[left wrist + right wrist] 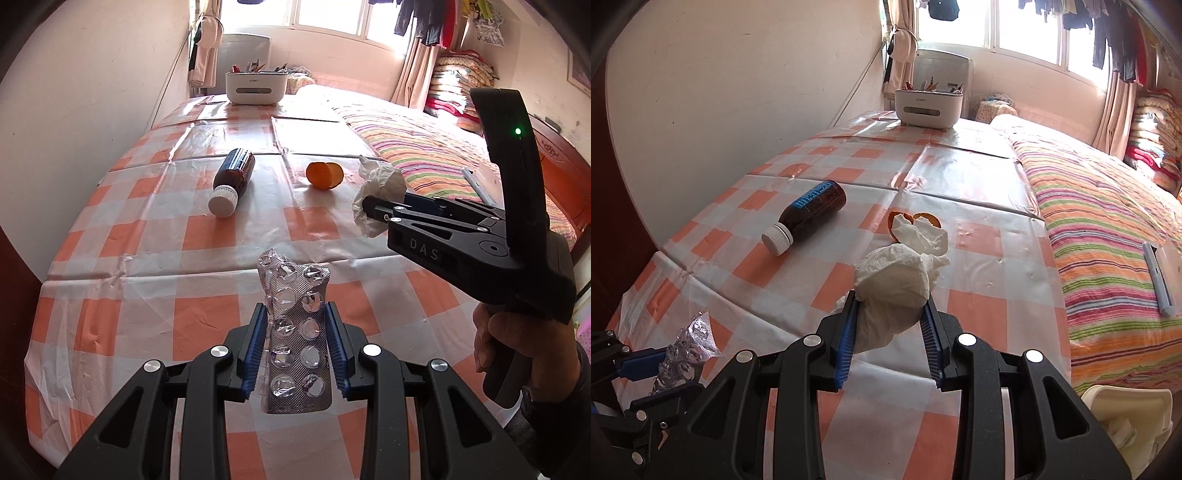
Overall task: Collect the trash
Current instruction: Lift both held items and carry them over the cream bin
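In the left wrist view, the left claw [295, 345] is gripping an emptied blister pack [295, 332] by its long edges, holding it above the checked surface [147, 240]. The pack is thin crinkled foil with burst bubbles, and its free top is curling. Such a flimsy sheet could buckle or slide out from between the ribbed blue pads [255, 354] if the squeeze slackens. Farther off, a brown bottle [232, 181] with a white cap is lying on its side, and a piece of orange peel [324, 175] is sitting beside it; both are still waiting to be collected. The round bottle could roll if nudged.

In the right wrist view, the right claw [890, 334] is clamping a crumpled white tissue [897, 291], soft and bulging above the pads, also lifted off the surface. A loose fold is hanging free and might snag the peel [931, 218] lying just beyond it. A cream-coloured bin [1126, 413] is showing at the lower right, apparently where the trash belongs, though its inside is mostly hidden. A glossy plastic cloth is covering the surface, smooth enough to let things slip.
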Motion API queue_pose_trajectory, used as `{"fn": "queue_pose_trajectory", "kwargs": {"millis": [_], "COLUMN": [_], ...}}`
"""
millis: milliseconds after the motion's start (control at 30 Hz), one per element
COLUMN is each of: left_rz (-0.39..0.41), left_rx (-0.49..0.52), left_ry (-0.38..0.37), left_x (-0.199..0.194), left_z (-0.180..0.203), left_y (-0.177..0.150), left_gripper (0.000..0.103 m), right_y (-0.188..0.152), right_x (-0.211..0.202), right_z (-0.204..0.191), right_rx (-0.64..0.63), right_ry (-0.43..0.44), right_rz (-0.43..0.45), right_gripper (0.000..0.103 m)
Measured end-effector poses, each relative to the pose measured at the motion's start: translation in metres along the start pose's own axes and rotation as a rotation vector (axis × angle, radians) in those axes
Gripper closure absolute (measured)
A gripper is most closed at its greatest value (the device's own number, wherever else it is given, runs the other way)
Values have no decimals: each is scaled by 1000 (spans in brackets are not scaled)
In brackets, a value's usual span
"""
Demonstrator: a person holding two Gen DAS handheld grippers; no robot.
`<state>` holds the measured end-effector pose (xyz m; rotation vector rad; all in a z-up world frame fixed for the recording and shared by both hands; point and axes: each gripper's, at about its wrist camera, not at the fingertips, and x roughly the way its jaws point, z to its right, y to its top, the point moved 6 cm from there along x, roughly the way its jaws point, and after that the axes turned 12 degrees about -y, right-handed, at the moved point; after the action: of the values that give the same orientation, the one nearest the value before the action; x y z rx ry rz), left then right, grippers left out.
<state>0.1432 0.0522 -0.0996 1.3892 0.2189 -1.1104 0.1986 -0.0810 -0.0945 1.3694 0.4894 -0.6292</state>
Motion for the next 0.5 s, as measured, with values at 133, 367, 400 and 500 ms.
{"fn": "queue_pose_trajectory", "kwargs": {"millis": [133,367,400,500], "left_rz": [-2,3,4,8], "left_rx": [22,58,63,78], "left_ry": [-9,-11,-10,-7], "left_x": [7,15,16,19], "left_z": [13,33,35,43], "left_y": [2,6,7,9], "left_gripper": [72,72,72,72], "right_y": [-4,-10,-11,-14], "right_x": [-8,-21,-23,-28], "right_z": [17,42,46,57], "right_rx": [14,34,37,47], "right_ry": [-16,-38,-41,-52], "right_rz": [6,24,26,32], "right_gripper": [71,71,71,71]}}
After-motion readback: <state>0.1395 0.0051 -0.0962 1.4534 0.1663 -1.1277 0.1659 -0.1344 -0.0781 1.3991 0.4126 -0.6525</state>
